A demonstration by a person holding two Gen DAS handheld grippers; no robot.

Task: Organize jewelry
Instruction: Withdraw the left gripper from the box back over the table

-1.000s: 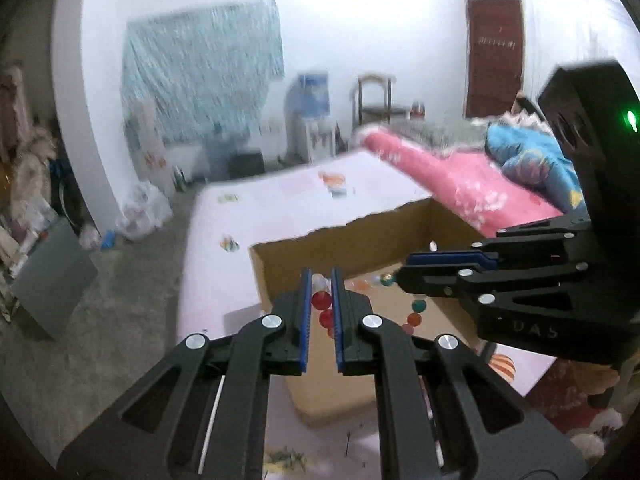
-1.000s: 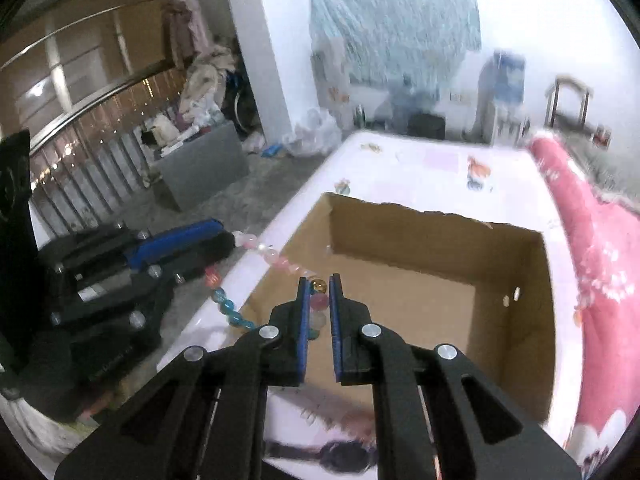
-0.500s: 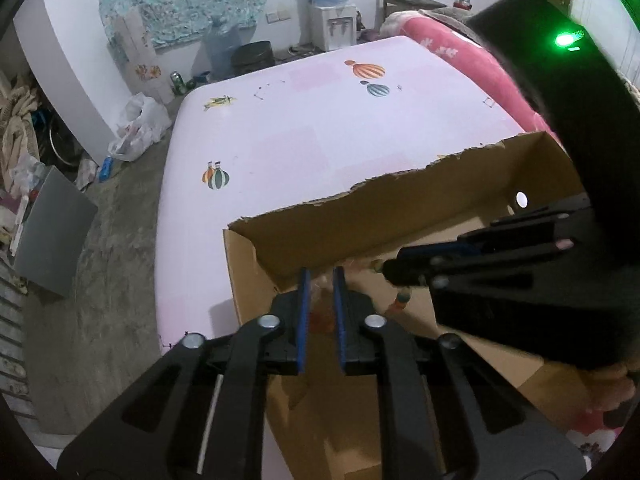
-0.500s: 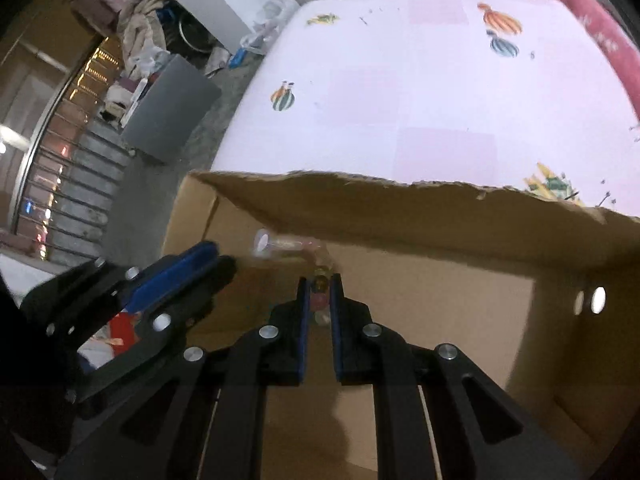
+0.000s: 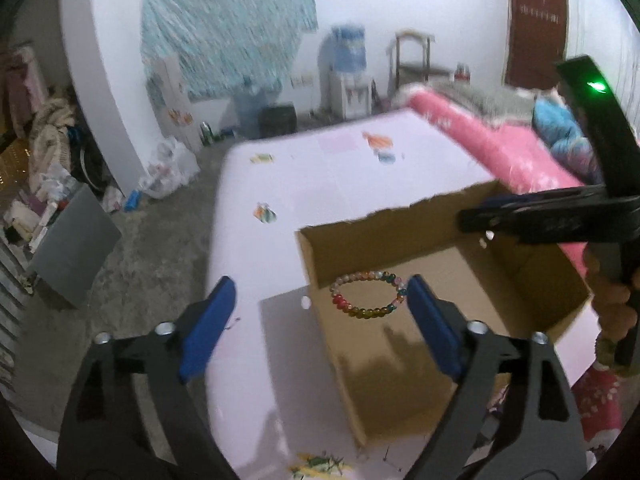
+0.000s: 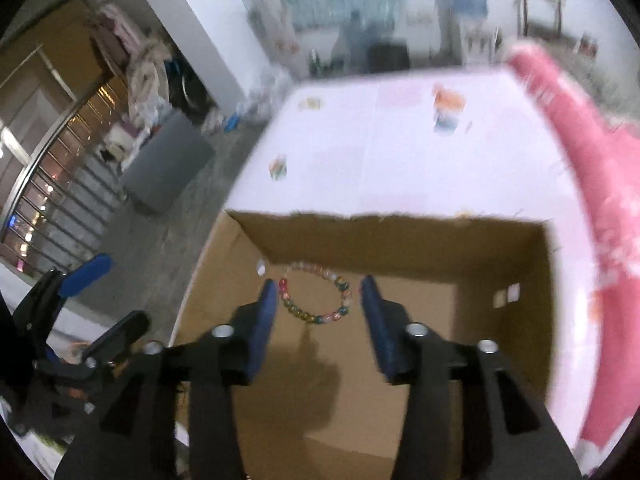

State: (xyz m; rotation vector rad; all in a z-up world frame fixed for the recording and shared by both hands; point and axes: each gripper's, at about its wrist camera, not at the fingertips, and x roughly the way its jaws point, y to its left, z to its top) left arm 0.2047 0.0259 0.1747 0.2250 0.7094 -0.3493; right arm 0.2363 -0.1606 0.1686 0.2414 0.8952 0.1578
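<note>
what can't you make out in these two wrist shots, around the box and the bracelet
- Left wrist view: the cardboard box near corner and part of its floor are hidden by the open left gripper.
- Right wrist view: the near box floor is hidden behind the open right gripper.
- Both views: the bead bracelet shows colours only; bead detail and any clasp are too blurred.

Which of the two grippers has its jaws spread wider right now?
The left gripper: its blue pads stand far apart, wider than those of the right gripper. Neither holds the bead bracelet in the cardboard box.
</note>
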